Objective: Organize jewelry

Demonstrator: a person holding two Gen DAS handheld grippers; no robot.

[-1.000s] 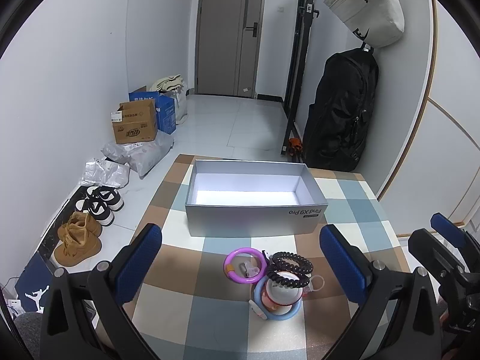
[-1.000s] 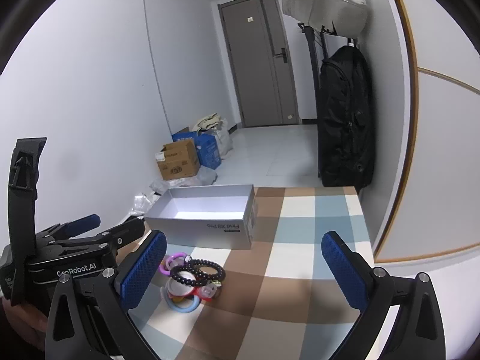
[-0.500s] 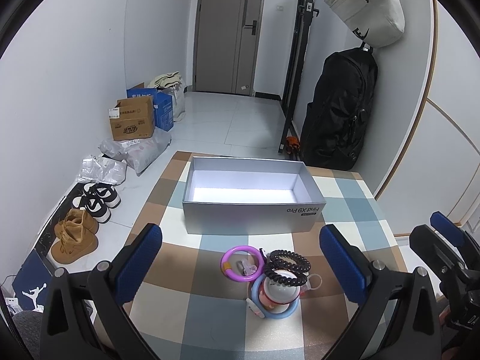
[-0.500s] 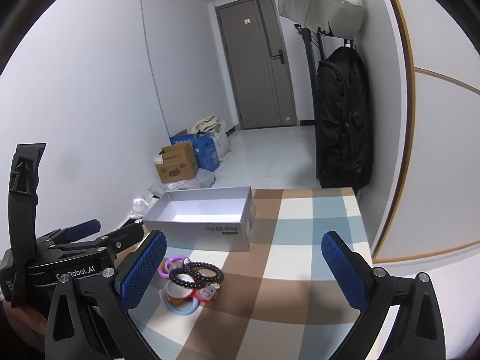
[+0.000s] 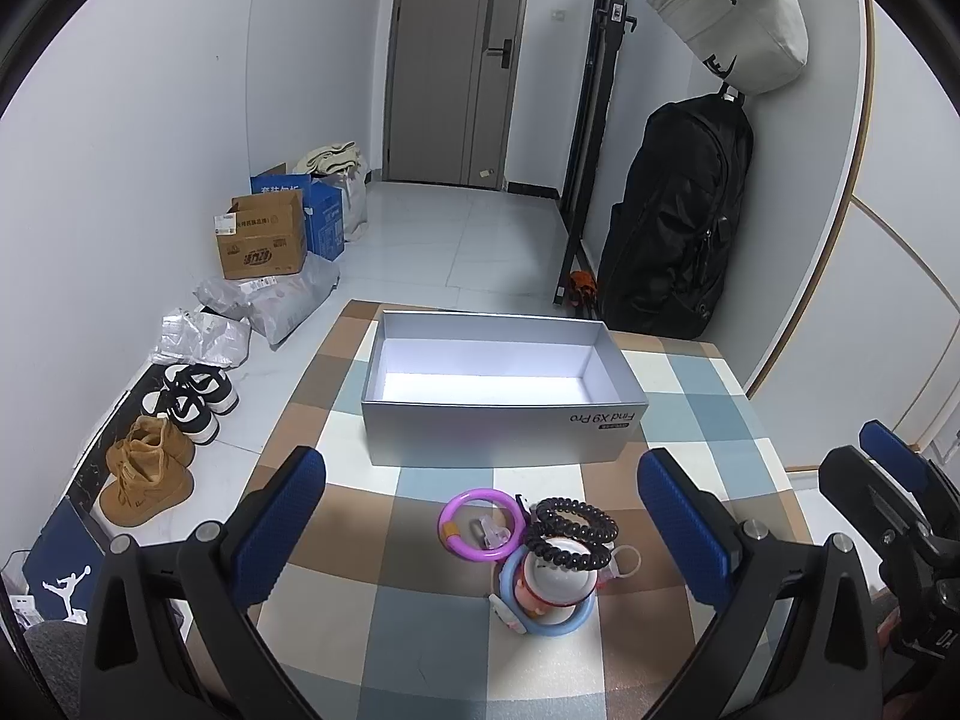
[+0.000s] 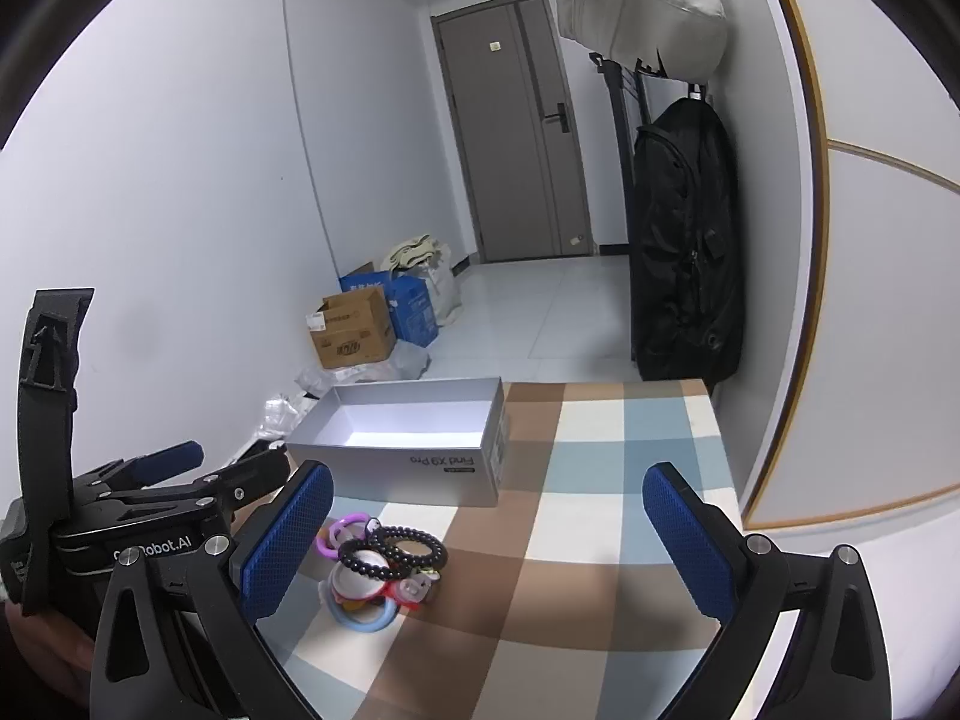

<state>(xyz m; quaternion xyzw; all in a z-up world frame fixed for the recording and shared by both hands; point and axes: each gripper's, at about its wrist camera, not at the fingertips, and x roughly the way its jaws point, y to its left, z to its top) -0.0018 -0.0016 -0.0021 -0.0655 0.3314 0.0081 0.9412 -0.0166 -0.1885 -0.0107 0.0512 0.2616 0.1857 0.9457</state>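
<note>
One counter (image 5: 432,648), checked cloth. Grey box (image 5: 501,387), open, empty, long axis crosswise, far side. Jewelry pile (image 5: 534,552), near side, just before box: purple ring (image 5: 447,531), black coil bracelet (image 5: 576,525), blue ring (image 5: 564,624). Left tongs (image 5: 480,540) spread wide, empty, pile dead ahead between fingers; nearer. Right tongs (image 6: 486,546) spread wide, empty, pile left of centre.

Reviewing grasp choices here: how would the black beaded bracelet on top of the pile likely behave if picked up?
The black beaded bracelet looks strung from separate beads, so probably floppy. Probably light. It rests on the blue ring pile, so lifting may disturb neighbours.
</note>
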